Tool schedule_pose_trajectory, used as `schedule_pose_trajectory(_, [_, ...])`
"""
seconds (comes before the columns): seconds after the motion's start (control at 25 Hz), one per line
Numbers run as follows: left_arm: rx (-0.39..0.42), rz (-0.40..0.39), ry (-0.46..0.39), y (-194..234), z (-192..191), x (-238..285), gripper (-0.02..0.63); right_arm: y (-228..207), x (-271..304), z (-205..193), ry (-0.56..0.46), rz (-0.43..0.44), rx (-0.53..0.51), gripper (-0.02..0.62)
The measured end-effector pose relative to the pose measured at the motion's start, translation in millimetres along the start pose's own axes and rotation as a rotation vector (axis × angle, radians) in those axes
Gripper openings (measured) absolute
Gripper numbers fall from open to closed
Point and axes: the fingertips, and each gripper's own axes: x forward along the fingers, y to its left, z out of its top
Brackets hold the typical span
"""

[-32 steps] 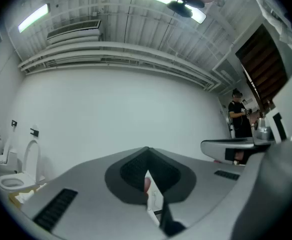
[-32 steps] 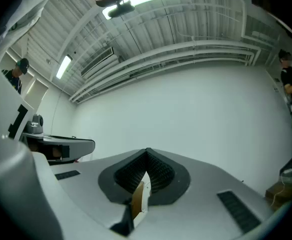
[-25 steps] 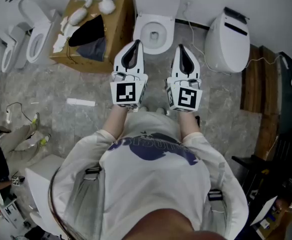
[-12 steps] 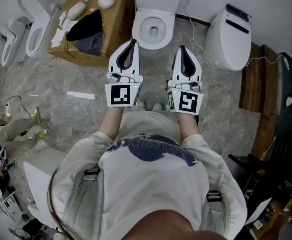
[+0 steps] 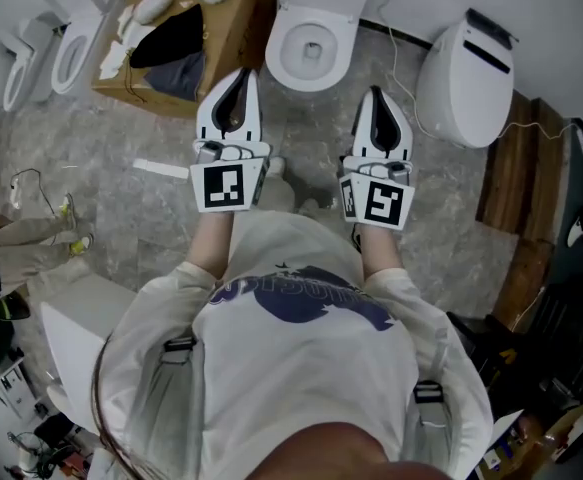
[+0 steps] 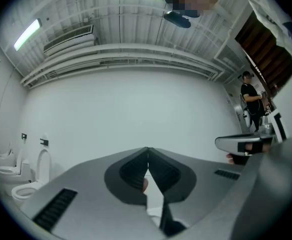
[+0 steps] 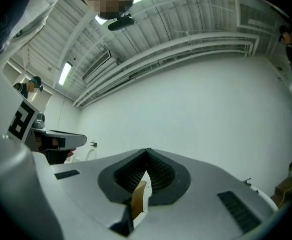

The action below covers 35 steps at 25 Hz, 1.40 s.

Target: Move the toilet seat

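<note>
In the lower frame, the person's white shirt (image 5: pixel 301 368) fills the view. At mid-frame the left gripper (image 5: pixel 242 71) and right gripper (image 5: pixel 375 91) point up-frame over the grey floor (image 5: pixel 306 143), each with its jaws pressed together and empty. Beyond their tips, at top centre, the toilet seat (image 5: pixel 311 81) lies apart from both, with a cardboard box (image 5: pixel 236 18) at its left

No legible text anywhere, blue print (image 5: pixel 303 298) on the shirt (image 5: pixel 301 388) unreadable
</note>
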Motion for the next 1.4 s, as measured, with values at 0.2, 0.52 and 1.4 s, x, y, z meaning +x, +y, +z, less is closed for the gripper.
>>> schedule_pose_trajectory(0.2, [0.0,0.008,0.017,26,-29,39,0.0,-6,42,-25,0.01,-0.013,0.001,0.011])
schedule_pose_trajectory(0.52, [-0.017,-0.046,0.03,104,-70,167,0.0,-24,170,-73,0.065,-0.106,0.025,0.012])
schedule_pose_trajectory(1.4, [-0.407,-0.122,0.867,171,-478,294,0.0,-227,199,-455,0.696,-0.593,0.658,0.017])
